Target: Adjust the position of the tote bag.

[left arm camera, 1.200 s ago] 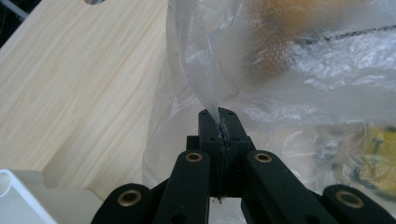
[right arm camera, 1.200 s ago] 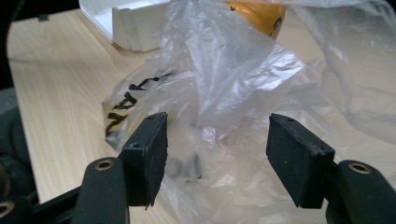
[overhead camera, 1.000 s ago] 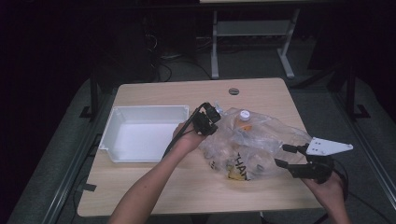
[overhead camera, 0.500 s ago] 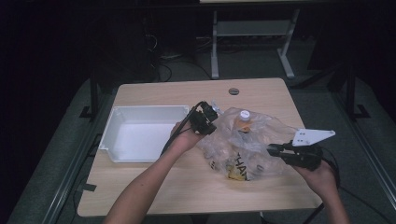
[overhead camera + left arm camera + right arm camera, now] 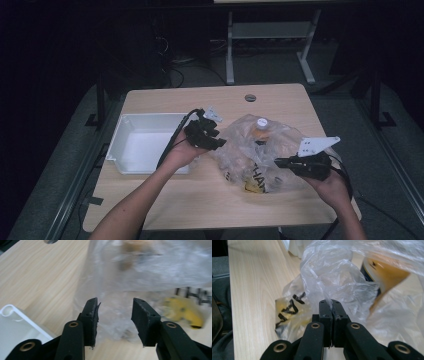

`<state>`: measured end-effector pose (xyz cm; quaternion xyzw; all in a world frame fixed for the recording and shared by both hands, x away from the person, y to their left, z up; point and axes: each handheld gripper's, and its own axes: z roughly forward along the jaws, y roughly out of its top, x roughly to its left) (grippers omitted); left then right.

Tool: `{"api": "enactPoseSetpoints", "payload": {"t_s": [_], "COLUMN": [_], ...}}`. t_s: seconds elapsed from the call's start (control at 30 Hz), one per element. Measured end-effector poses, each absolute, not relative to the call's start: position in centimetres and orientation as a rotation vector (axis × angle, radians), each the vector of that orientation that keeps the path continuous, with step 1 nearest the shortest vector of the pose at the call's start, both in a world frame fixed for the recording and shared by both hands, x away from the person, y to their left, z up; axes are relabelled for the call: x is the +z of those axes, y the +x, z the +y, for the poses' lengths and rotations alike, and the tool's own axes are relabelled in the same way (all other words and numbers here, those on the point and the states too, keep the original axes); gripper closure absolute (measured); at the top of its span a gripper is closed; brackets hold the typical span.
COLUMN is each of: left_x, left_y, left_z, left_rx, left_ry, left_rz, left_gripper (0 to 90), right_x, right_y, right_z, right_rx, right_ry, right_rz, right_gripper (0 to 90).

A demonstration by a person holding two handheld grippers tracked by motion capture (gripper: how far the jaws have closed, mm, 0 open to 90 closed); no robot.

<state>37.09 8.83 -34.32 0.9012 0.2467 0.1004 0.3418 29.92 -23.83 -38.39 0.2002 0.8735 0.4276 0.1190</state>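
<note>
- A crumpled clear plastic bag lies right of centre on the wooden table; inside, a white-capped bottle shows at its upper part.
- An empty white tray sits at centre left.
- The left gripper has its 2 jaws spread apart at the bag's edge.
- The right gripper has its jaws pressed together, pinching a fold of the bag.
</note>
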Motion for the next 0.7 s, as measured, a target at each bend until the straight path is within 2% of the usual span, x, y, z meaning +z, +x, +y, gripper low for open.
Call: {"api": "enactPoseSetpoints", "payload": {"t_s": [0.17, 0.33, 0.7], "left_x": [-34.4, -34.9, -34.5], "left_y": [35.3, 34.3, 33.0], "left_z": [8.2, 7.2, 6.3], "left_rx": [0.241, 0.182, 0.114], "left_ry": [2.330, 2.308, 2.239], "left_rz": [0.545, 0.472, 0.433], "left_gripper": [48.7, 47.0, 41.0], "right_x": [-38.1, -37.9, -39.1], "right_y": [30.1, 30.0, 29.6], "right_z": [-22.3, -21.1, -20.3], "right_rx": [1.249, 1.240, 1.229], "right_ry": [0.536, 0.481, 0.484], "right_rz": [2.558, 2.560, 2.577], "right_gripper": [88.0, 88.0, 87.4]}}
